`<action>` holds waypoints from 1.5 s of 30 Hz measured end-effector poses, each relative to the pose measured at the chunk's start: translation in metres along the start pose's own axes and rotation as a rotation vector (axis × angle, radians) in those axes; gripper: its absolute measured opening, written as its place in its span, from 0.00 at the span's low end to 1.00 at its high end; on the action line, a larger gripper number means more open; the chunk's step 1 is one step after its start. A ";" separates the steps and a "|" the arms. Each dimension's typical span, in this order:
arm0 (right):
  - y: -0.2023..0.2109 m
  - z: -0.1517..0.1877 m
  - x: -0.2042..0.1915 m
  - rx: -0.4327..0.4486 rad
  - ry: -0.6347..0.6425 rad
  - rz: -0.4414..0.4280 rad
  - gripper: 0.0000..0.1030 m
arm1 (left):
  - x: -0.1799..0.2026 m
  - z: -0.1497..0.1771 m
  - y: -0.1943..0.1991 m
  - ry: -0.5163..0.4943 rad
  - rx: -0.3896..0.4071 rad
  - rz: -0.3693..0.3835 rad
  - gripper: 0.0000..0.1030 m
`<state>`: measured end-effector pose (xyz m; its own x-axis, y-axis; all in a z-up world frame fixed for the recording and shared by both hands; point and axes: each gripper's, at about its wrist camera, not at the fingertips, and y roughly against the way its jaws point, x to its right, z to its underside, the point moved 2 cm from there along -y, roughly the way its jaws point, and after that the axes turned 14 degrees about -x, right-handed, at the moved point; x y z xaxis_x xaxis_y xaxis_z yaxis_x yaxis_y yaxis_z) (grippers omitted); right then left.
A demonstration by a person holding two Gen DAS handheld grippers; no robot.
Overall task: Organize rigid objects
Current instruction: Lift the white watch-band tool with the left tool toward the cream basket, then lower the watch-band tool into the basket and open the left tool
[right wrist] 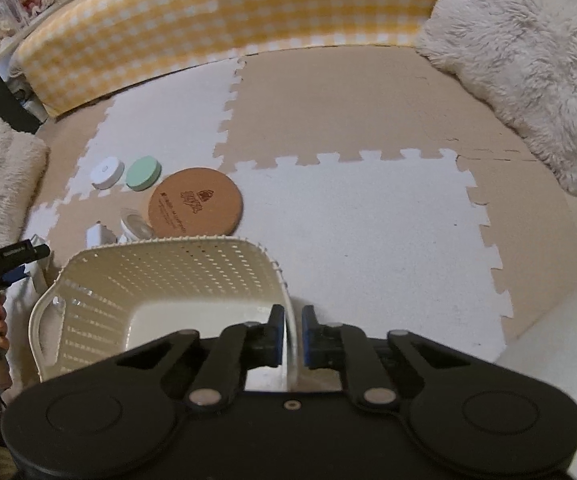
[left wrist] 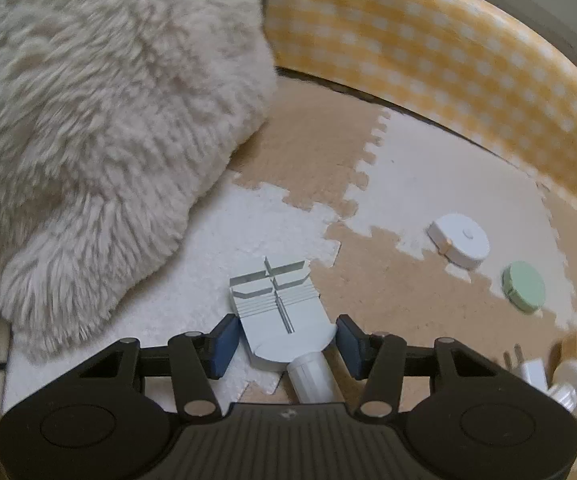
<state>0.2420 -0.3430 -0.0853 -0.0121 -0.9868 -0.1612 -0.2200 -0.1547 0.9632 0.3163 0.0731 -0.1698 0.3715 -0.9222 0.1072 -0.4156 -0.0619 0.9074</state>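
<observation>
In the left wrist view a pale blue watch-band tool (left wrist: 280, 312) with a white handle lies on the foam mat between the jaws of my left gripper (left wrist: 286, 344). The blue pads stand on either side of it, open, with small gaps. A white round case (left wrist: 458, 240) and a green round case (left wrist: 524, 286) lie to the right. In the right wrist view my right gripper (right wrist: 292, 336) is shut on the right rim of a cream perforated basket (right wrist: 168, 264), which looks empty. The left gripper (right wrist: 12, 260) shows at the far left.
A cork trivet (right wrist: 196, 202), a clear round lid (right wrist: 136, 226) and a white plug (right wrist: 98, 234) lie behind the basket. Fluffy white cushions (left wrist: 100, 128) (right wrist: 528, 60) flank the mat. A yellow checked bolster (right wrist: 228, 12) runs along the back.
</observation>
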 end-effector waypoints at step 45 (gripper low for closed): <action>0.003 0.006 0.009 0.031 -0.044 -0.065 0.06 | 0.182 0.117 0.138 -0.578 -0.182 0.525 0.50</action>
<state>0.2350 -0.3520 -0.0849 -0.0392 -0.9717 -0.2328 -0.2522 -0.2158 0.9433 0.2292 -0.1475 -0.0721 -0.3444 -0.8685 0.3565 -0.2567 0.4524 0.8541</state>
